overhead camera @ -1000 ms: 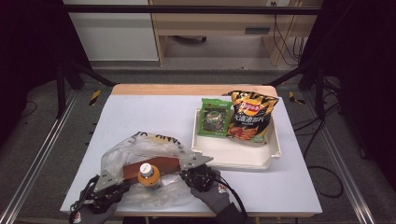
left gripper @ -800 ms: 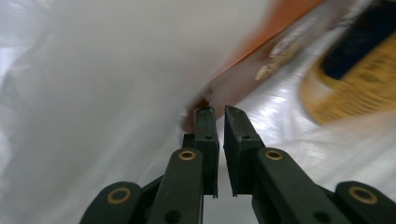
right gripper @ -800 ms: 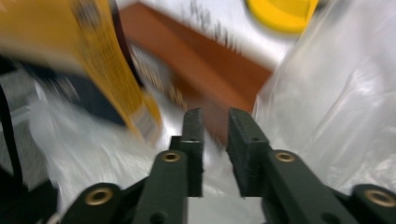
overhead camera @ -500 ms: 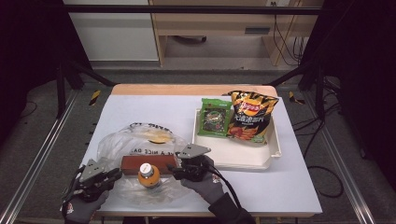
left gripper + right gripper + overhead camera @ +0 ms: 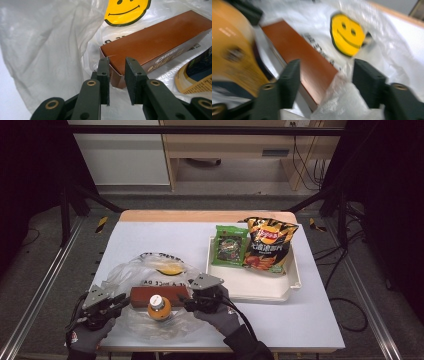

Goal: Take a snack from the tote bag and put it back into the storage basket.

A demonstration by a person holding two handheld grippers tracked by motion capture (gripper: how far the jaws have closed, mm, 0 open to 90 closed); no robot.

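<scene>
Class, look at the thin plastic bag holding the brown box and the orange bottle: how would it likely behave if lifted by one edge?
The plastic bag looks crumpled and thin, so probably floppy. The brown box and orange bottle inside would likely slide and sag it.

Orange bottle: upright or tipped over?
Upright. In the high view the orange bottle shows its white cap from above, beside the brown box, on the plastic bag.

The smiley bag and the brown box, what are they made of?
The smiley bag looks like thin, see-through plastic film: it crinkles, shines, and the table shows through it. The brown box seems to be cardboard with a smooth, slightly glossy print: it has straight folded edges and a flat end flap with a pale cut edge.
</scene>
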